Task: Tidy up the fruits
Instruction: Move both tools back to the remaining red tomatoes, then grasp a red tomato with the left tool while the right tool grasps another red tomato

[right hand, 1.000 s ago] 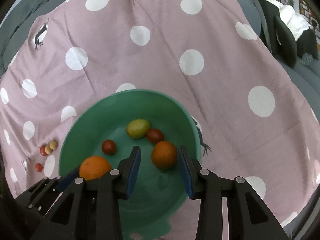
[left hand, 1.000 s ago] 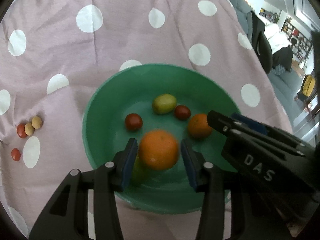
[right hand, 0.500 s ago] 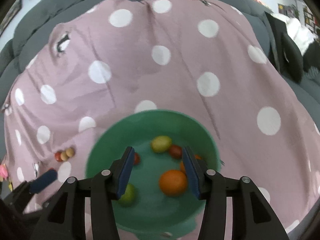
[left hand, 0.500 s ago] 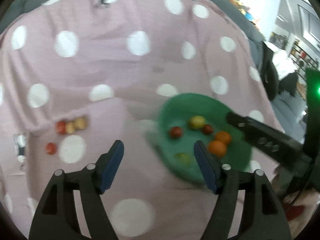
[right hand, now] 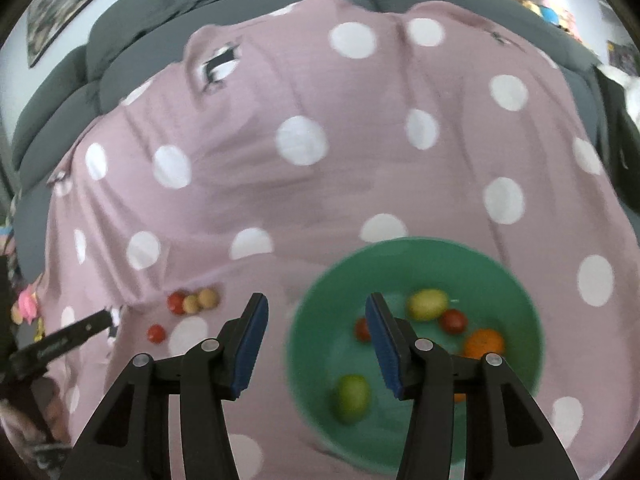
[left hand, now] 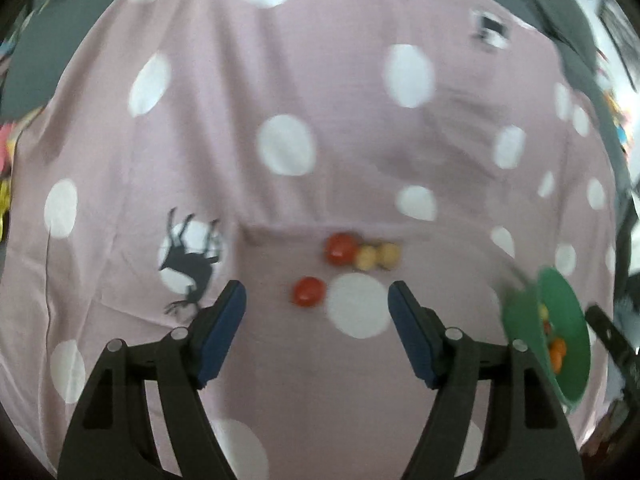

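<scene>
Hovering left gripper (left hand: 316,344), spread and empty, with lone red tomato (left hand: 307,291) lying just beyond, between the fingertips, slightly left.

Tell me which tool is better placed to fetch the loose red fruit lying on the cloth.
Left, probably. The left tool is open and empty, with the lone red fruit just ahead between its fingertips. The right tool, also empty, sits at the green bowl, farther from that fruit.

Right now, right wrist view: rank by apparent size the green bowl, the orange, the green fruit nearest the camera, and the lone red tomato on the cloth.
1. green bowl
2. green fruit, nearer the camera, so its lead is unsure
3. orange, partly hidden
4. lone red tomato
</scene>
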Available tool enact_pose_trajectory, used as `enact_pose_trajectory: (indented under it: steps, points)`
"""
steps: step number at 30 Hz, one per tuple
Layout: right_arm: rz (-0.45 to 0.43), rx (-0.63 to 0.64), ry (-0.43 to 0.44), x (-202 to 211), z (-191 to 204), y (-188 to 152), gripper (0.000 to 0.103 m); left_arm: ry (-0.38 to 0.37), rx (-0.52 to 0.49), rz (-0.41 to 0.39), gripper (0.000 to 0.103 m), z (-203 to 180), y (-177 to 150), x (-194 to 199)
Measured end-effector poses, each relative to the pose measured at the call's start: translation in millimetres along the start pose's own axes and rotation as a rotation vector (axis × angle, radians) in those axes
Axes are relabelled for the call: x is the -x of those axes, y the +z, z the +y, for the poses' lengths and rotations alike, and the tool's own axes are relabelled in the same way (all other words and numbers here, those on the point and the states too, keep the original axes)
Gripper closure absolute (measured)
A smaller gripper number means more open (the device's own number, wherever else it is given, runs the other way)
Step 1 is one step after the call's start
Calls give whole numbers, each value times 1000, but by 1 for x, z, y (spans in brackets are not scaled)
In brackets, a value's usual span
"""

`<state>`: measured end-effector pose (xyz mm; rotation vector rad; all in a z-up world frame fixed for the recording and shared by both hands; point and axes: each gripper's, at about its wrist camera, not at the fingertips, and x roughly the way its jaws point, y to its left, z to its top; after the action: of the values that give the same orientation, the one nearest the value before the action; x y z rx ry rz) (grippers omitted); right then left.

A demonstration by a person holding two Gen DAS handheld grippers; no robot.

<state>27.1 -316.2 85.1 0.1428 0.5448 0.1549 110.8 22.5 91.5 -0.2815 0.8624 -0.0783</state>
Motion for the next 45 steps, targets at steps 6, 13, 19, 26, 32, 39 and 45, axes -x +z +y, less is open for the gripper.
enact_pose_trajectory:
  steps: [6, 13, 19, 26, 32, 39, 45]
  points:
    - [42, 21, 78, -14, 29, -8, 52, -35, 43, 70, 39, 12, -1, -23]
    - [118, 21, 197, -45, 61, -6, 52, -87, 39, 153, 60, 8, -8, -59]
    - [293, 62, 250, -100, 100, 3, 61, -88, 62, 181, 67, 7, -8, -76]
    - [348, 119, 299, -156, 140, 9, 72, -71, 79, 200, 76, 11, -7, -96]
    - [352, 104, 326, -185, 140, 8, 72, -83, 103, 196, 77, 12, -5, -97]
    - [353, 185, 318, -191, 159, 3, 72, -71, 115, 128, 77, 24, -2, -66]
    - [335, 264, 270, -194, 174, -5, 72, 28, 82, 67, 77, 24, -6, -43]
